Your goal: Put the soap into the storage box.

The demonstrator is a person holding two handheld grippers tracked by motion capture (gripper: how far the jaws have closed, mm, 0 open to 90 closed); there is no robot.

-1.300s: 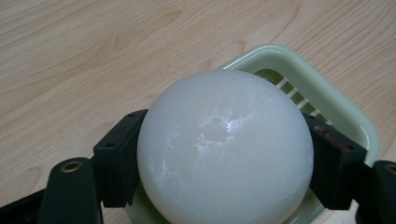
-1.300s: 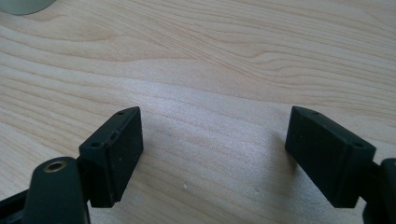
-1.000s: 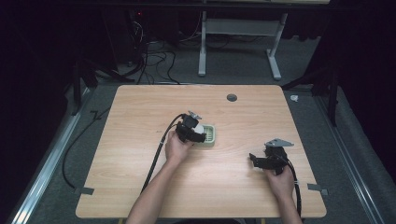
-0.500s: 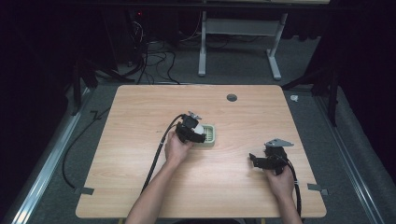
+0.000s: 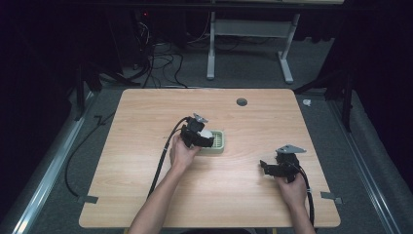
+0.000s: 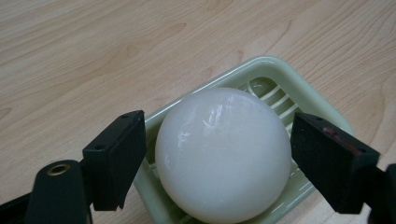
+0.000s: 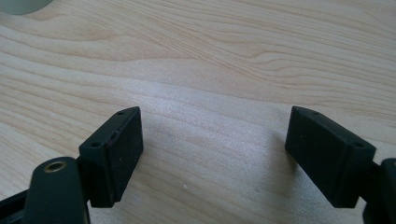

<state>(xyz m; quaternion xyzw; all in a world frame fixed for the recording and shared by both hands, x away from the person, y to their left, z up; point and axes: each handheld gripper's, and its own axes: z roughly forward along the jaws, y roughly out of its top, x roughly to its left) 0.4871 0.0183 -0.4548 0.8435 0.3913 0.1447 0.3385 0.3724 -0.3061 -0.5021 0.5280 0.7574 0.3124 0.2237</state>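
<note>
a white egg-shaped ball [image 6: 223, 154] sits in a pale green slotted tray [image 6: 299, 95] near the middle of the counter [image 5: 146, 161]. the left tool [image 6: 219, 158] straddles it with its jaws spread wide, one on each side and a sliver of gap at both; it has hold of nothing yet.

judging from this, the main risk is the ball itself. its surface is smooth, glossy and strongly curved, so flat pads closing off-centre could squirt it forward out of the tray or roll it across the slots. the tray looks like light moulded plastic with rounded corners and a raised rim; a jaw catching that rim could drag or tip the whole tray on the slick wood-grain laminate instead of seating on the ball. the jaws are matte black blocks, hard-edged, and i cannot tell whether their faces have any give.

the right tool [image 7: 212, 158] hovers low over bare counter well apart from the tray, toward the person's right, jaws also wide apart and empty, its cable trailing back along the forearm.
</note>
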